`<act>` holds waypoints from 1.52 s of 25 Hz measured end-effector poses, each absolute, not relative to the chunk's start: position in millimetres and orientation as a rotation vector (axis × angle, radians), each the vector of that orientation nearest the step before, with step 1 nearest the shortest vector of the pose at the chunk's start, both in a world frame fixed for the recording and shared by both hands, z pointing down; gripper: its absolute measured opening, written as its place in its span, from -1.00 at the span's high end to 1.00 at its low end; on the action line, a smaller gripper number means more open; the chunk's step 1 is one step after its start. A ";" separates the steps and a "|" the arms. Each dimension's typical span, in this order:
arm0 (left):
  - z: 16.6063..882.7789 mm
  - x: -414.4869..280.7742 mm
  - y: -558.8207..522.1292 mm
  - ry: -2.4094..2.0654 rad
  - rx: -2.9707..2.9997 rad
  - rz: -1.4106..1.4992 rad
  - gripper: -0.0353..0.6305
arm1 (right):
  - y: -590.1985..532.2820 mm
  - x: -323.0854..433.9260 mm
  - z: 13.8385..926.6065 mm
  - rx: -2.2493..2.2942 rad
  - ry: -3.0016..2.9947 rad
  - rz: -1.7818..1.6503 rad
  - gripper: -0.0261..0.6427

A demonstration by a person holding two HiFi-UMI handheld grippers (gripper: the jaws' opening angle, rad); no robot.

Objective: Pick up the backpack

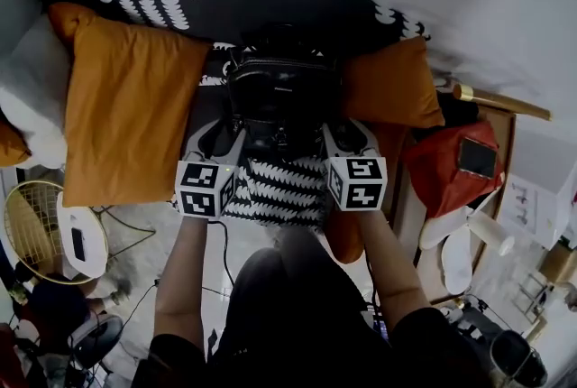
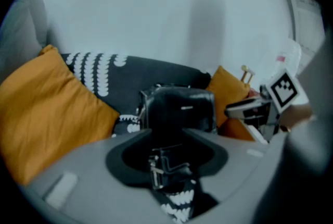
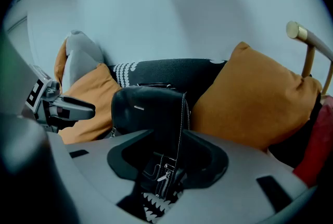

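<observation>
A black leather backpack (image 1: pixel 281 97) stands upright on a dark sofa, between two orange cushions. My left gripper (image 1: pixel 221 141) is at its lower left side and my right gripper (image 1: pixel 347 138) at its lower right side. Both are open. In the left gripper view the backpack (image 2: pixel 179 111) fills the middle, and its buckled front strap lies between the spread jaws of the left gripper (image 2: pixel 166 137). The right gripper view shows the backpack (image 3: pixel 151 108) with a stitched strap and buckle between the wide jaws of the right gripper (image 3: pixel 166 139). I see no pad pressing on it.
A large orange cushion (image 1: pixel 126 115) lies left of the backpack and a smaller one (image 1: pixel 392 84) right of it. A black-and-white patterned throw (image 1: pixel 275 188) hangs over the sofa's front edge. A red bag (image 1: pixel 455 165) and a gold rod (image 1: pixel 500 102) are at the right, a yellow wire stand (image 1: pixel 32 228) at the left.
</observation>
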State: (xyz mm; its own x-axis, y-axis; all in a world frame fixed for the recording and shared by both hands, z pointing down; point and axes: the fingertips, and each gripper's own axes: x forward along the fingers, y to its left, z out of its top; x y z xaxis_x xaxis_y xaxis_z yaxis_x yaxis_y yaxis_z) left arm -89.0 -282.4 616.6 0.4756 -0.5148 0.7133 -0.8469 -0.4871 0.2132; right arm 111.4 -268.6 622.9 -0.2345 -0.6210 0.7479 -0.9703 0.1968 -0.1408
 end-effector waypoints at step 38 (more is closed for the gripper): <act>685.4 -78.8 -330.6 -1.183 2.111 0.781 0.46 | -300.8 112.8 675.6 1.492 -1.957 0.828 0.58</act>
